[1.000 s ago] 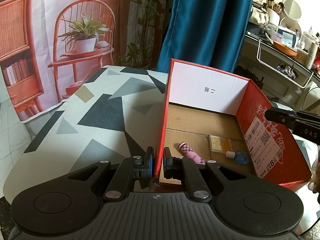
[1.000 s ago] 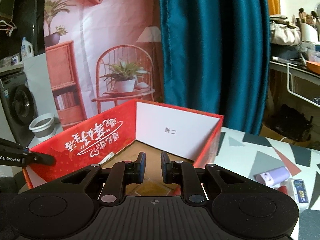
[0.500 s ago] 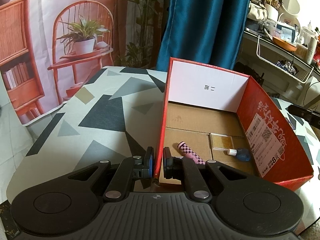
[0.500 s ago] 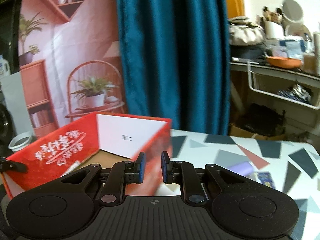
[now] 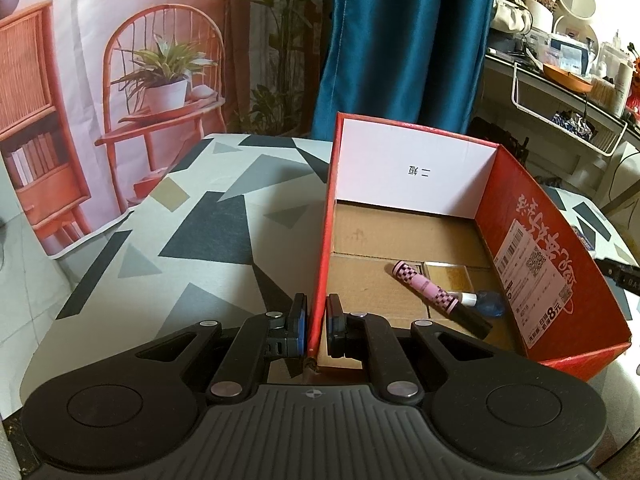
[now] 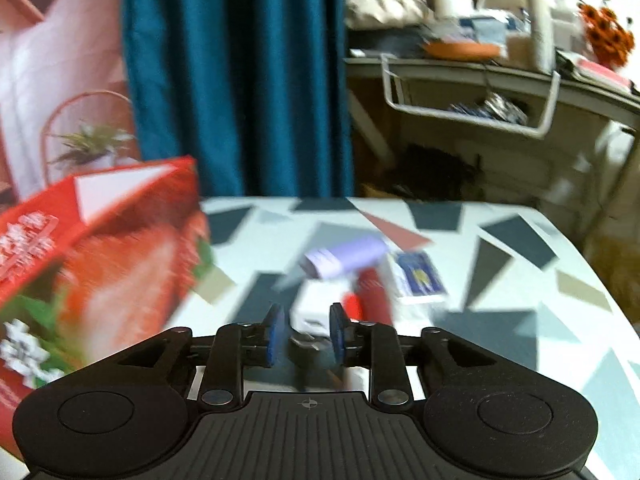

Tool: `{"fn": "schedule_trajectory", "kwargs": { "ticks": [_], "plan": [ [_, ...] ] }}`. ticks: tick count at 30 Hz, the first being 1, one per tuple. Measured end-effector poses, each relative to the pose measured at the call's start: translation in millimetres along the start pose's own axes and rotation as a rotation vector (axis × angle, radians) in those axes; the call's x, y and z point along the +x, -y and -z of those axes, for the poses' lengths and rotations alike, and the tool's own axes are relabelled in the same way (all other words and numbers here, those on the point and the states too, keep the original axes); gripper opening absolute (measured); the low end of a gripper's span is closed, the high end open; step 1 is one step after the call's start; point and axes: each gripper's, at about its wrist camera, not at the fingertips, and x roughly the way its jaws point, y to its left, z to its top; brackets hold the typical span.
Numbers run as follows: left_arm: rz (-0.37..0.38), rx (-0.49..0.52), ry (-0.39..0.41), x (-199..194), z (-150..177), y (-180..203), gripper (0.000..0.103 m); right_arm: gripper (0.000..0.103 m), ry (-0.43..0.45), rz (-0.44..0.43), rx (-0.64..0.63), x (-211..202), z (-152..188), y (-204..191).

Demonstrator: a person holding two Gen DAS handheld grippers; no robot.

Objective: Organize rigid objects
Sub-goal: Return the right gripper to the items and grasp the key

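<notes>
Here, in the left wrist view, the left gripper [image 5: 317, 330] was clamped on the near wall of the red cardboard box [image 5: 552, 276], one finger outside and one inside, holding it steady. Inside lay a pink checkered tube [image 5: 420, 285], a small blue bottle [image 5: 486, 303] and a flat golden case [image 5: 450, 276].

In the blurred right wrist view, the right gripper [image 6: 304, 334] was open and empty above the patterned table [image 6: 520, 288], facing a white box [image 6: 316, 306], a lilac tube [image 6: 346, 258], a red item [image 6: 370, 294] and a blue packet [image 6: 418, 278]. I judge that a next pick was beginning; the items lay crowded together, so the fingers needed to be placed carefully.
</notes>
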Motion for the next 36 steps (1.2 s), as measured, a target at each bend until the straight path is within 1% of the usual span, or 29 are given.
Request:
{"fn": "schedule_trajectory", "kwargs": {
  "ticks": [4,10,14,16,21,26,28,31,36],
  "plan": [
    [-0.001,0.003,-0.001,0,0,0,0.011,0.025,-0.034,0.026,0.040,8,11,12],
    [-0.003,0.005,-0.001,0,0,0,0.011,0.024,-0.056,0.056,0.055,23,18,20],
    [-0.004,0.006,0.000,0,0,0,0.011,0.024,-0.080,0.042,0.039,33,17,17],
    [-0.004,0.007,0.000,0,0,0,0.011,0.024,-0.085,0.053,0.028,39,15,15],
    [-0.005,0.008,-0.001,0,0,0,0.011,0.024,-0.077,0.060,0.059,45,11,15],
    [-0.005,0.007,0.000,0,0,-1,0.011,0.025,-0.052,-0.004,0.049,36,8,4],
    [-0.004,0.005,0.000,0,0,-1,0.011,0.025,-0.069,-0.024,0.039,37,10,-1],
    [-0.003,0.005,0.000,1,0,-1,0.011,0.025,-0.100,-0.021,0.036,43,13,-5],
    [-0.003,0.004,0.000,1,0,-1,0.011,0.027,-0.140,0.010,0.042,54,15,-9]
  ]
}}
